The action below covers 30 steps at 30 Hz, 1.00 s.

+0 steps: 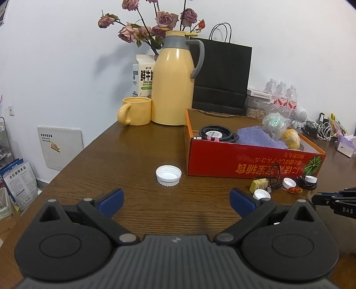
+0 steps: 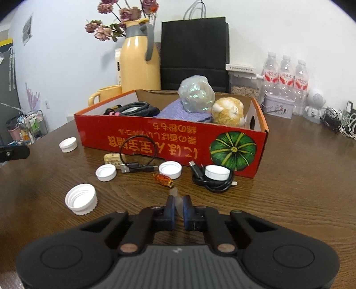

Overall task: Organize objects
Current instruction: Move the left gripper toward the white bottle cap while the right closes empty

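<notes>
Two grippers are at work, one in each of my hands. My right gripper point(image 2: 178, 207) has its blue pads pressed together on a small translucent thing point(image 2: 175, 196), pale and blurred; I cannot tell what it is. My left gripper point(image 1: 176, 200) stands wide open with nothing between its fingers, aimed at a lone white cap point(image 1: 168, 175) lying open side up just ahead.

By my judgement the tidying is about half done. The red box point(image 2: 173, 142) already holds a coiled black cable point(image 2: 133, 109), a purple cloth point(image 2: 178, 111), an iridescent wrapped ball point(image 2: 197, 94) and a yellow plush toy point(image 2: 229, 111). Loose in front of the box lie more white caps point(image 2: 81, 198), a short USB cable point(image 2: 138, 165), an amber wrapped sweet point(image 2: 163, 179), a small yellow packet point(image 2: 114, 158) and a black charger cable point(image 2: 211, 183) with a cap on it.

All of it sits on a dark wooden table point(image 2: 300, 189). Behind the box stand a yellow thermos point(image 1: 173, 84), a matching mug point(image 1: 135, 111), a milk carton point(image 1: 143, 75), dried roses point(image 1: 160, 21), a black paper bag point(image 1: 222, 73) and water bottles point(image 2: 284, 75), against a white wall point(image 1: 55, 66).
</notes>
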Motion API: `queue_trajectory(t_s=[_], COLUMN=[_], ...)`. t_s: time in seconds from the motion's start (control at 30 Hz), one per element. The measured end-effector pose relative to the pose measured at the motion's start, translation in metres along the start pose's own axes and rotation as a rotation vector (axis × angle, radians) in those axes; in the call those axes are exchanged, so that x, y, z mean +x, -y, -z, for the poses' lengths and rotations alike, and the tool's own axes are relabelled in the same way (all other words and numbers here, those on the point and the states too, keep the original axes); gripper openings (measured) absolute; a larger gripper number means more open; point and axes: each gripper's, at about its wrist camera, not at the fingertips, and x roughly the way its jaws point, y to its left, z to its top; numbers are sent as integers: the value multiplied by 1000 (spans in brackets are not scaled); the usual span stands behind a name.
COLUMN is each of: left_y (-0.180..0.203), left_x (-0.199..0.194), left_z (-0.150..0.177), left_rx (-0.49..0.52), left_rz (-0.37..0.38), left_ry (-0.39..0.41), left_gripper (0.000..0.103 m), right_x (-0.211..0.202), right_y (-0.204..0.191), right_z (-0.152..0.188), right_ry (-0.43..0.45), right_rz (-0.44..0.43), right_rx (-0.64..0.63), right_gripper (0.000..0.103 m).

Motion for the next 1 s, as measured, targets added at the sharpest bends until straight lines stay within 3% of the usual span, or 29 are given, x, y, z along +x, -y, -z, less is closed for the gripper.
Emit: queue_trajectory(t_s=[0.3, 0.67, 1.0], left_y=[-2, -2, -4], left_x=[6, 39, 106], left_z=[-4, -20, -33], left_rx=[0, 13, 31], left_rz=[-20, -44, -117], left_ry=[-1, -45, -168], left_gripper=[103, 103, 102], right_x=[-31, -35, -35], right_y=[0, 0, 1], right_z=[5, 4, 4], right_ry=[188, 219, 223], right_rz=[67, 75, 71], right_rx=[2, 5, 17], right_gripper=[4, 4, 4])
